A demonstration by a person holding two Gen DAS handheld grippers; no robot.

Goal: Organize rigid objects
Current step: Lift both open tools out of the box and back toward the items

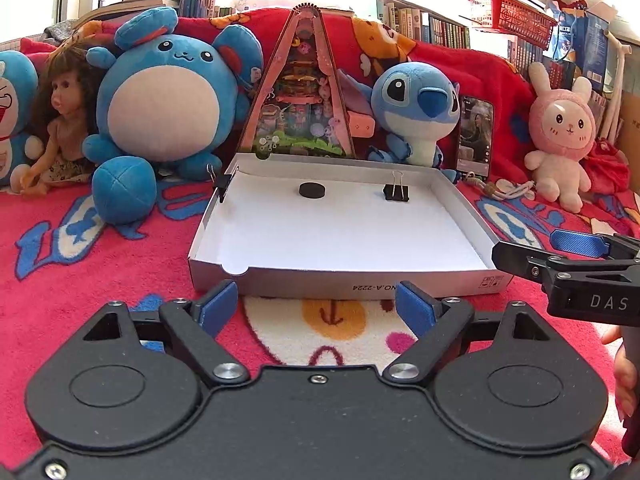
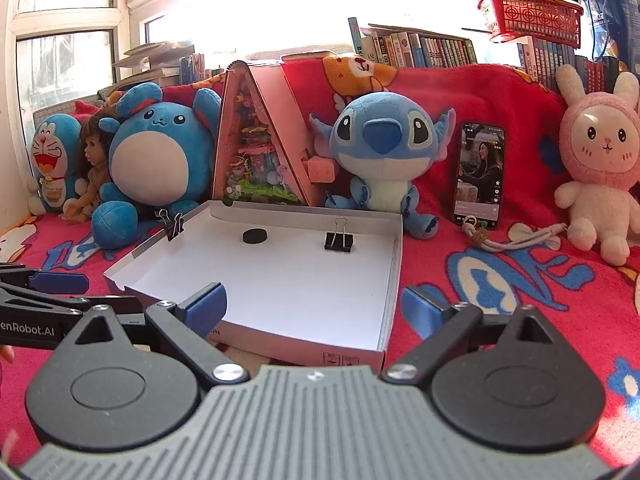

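Note:
A shallow white cardboard box (image 1: 208, 236) lies open on the red blanket. Inside it, towards the back, lie a black round disc (image 1: 312, 190) and a black binder clip (image 1: 396, 192). A second binder clip (image 1: 224, 184) is clipped onto the box's left wall. My left gripper (image 1: 318, 312) hovers open just in front of the box's near wall, nothing between its blue pads. My right gripper (image 2: 316, 308) is open too, its jaws straddling the box's (image 2: 394, 280) near right corner without touching it. The disc (image 2: 255, 236) and both clips (image 2: 339, 240) (image 2: 174, 228) also show in the right wrist view.
Behind the box stand a pink triangular toy house (image 1: 300, 92), blue plush toys (image 1: 160, 100) (image 1: 416, 108), a doll (image 1: 64, 120), a pink rabbit plush (image 1: 560, 132) and a lit phone (image 2: 480, 172). A corded lanyard (image 2: 512, 238) lies right of the box. Books and a red basket (image 2: 532, 12) line the back.

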